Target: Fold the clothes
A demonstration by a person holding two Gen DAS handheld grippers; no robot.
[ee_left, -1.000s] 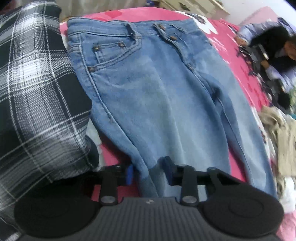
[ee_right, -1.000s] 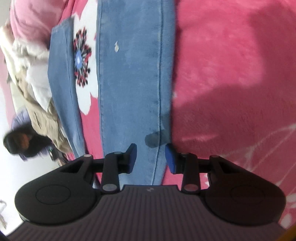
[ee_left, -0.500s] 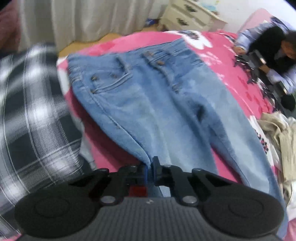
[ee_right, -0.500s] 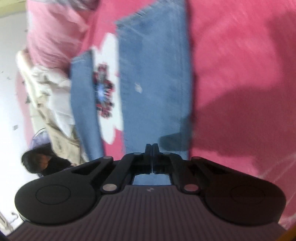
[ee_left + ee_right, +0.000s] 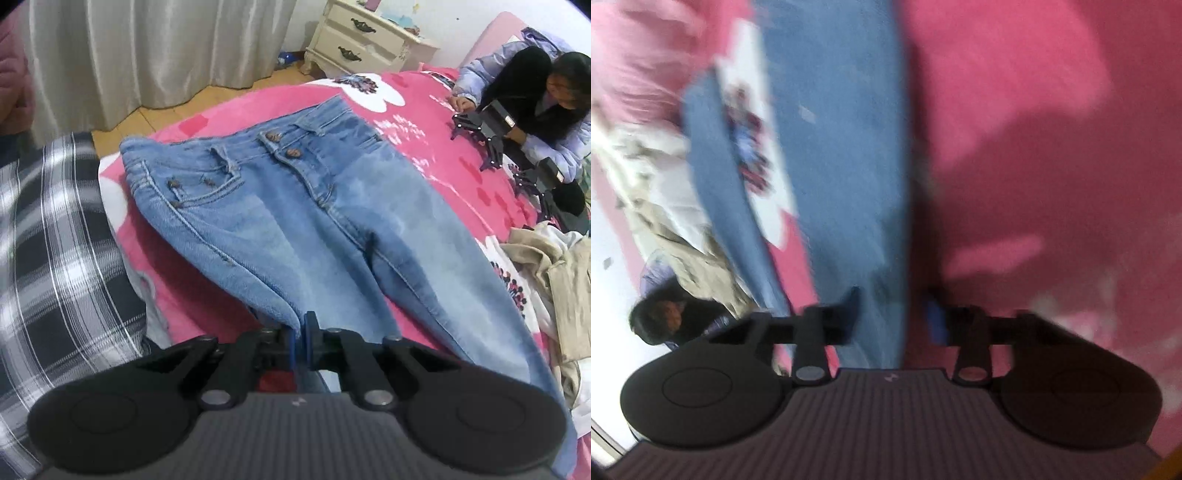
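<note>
The jeans (image 5: 332, 229) lie flat on the bed (image 5: 436, 136), waistband at the far end, legs running near. A plaid cloth (image 5: 55, 258) lies to their left, a heap of clothes (image 5: 554, 266) to their right, a nightstand (image 5: 365, 40) beyond the bed.

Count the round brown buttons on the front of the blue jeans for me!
2. One button sits on the waistband of the jeans; the other is just below it on the fly. Smaller pocket rivets don't count.

A home bedroom: pink bed blanket (image 5: 436, 147), cream nightstand (image 5: 362, 40), long curtains (image 5: 147, 51).
</note>
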